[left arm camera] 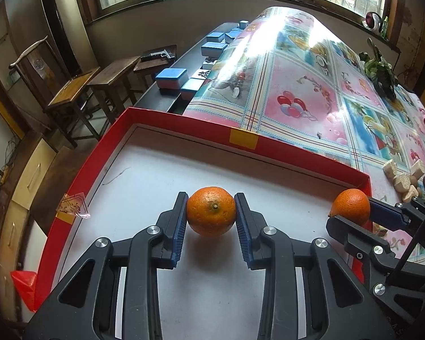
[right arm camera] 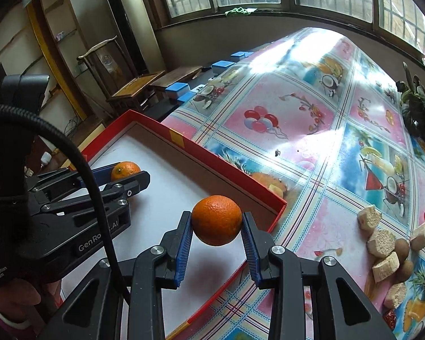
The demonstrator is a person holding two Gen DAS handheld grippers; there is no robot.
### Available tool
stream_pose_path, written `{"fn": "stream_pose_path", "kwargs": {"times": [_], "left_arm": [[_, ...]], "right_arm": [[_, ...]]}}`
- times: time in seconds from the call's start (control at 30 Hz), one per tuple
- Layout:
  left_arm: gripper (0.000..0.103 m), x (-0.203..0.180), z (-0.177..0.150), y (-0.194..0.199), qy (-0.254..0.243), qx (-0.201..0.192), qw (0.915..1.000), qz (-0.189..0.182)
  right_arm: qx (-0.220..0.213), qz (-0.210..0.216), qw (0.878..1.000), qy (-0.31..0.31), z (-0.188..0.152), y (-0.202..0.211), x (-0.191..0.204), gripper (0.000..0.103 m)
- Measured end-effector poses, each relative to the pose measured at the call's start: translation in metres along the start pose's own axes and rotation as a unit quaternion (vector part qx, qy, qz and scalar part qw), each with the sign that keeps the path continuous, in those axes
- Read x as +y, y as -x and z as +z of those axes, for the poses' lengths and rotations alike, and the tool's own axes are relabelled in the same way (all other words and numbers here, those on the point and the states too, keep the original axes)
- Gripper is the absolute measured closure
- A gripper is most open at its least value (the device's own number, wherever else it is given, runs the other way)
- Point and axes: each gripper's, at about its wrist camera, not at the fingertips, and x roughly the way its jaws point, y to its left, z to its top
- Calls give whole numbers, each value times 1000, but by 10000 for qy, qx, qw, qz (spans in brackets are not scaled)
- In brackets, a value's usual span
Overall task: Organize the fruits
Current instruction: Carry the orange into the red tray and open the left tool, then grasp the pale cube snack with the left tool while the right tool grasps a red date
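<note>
A shallow red box (left arm camera: 161,116) with a white floor lies at the table's left end; it also shows in the right wrist view (right arm camera: 229,174). My left gripper (left arm camera: 211,212) is shut on an orange (left arm camera: 211,211) and holds it just above the box floor, a shadow under it. My right gripper (right arm camera: 216,221) is shut on a second orange (right arm camera: 216,220) above the box's right corner. In the left wrist view the right gripper (left arm camera: 351,211) and its orange (left arm camera: 350,206) appear at the right. In the right wrist view the left gripper (right arm camera: 127,173) and its orange (right arm camera: 125,170) appear at the left.
Right of the box, on the patterned tablecloth (right arm camera: 297,119), lie several pale spongy chunks (right arm camera: 381,239) and small brown and red fruits (right arm camera: 402,246). A dark plant (right arm camera: 418,110) stands at the far right. Blue boxes (left arm camera: 171,78) and wooden stools (left arm camera: 70,96) are beyond the table's left edge.
</note>
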Motion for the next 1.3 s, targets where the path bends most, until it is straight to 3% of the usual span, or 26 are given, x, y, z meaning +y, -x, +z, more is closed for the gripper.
{"fn": "stream_pose_path", "kwargs": {"times": [0.33,0.47,0.73,0.9,1.3], "left_arm": [[67,6,0,-4,135,-72,9997,211],[40,11,0,0,255,-116,9995,144],[40,6,-8,23,244,-254,9994,64],[40,-7,-15,44,177,-401,9990,-124],[40,-62,-38,79,-287,-430,9956,-775]], "right_arm": [[190,87,9995,236,-4,-18,8,66],[166,161,9994,240,-5,-14,12,61],[-143,188,9997,-24,-13,25,0,59],[-364,77,9992,-128,-26,57,-14,52],[-300,-726,9961,-400,-89,108,-71,51]]}}
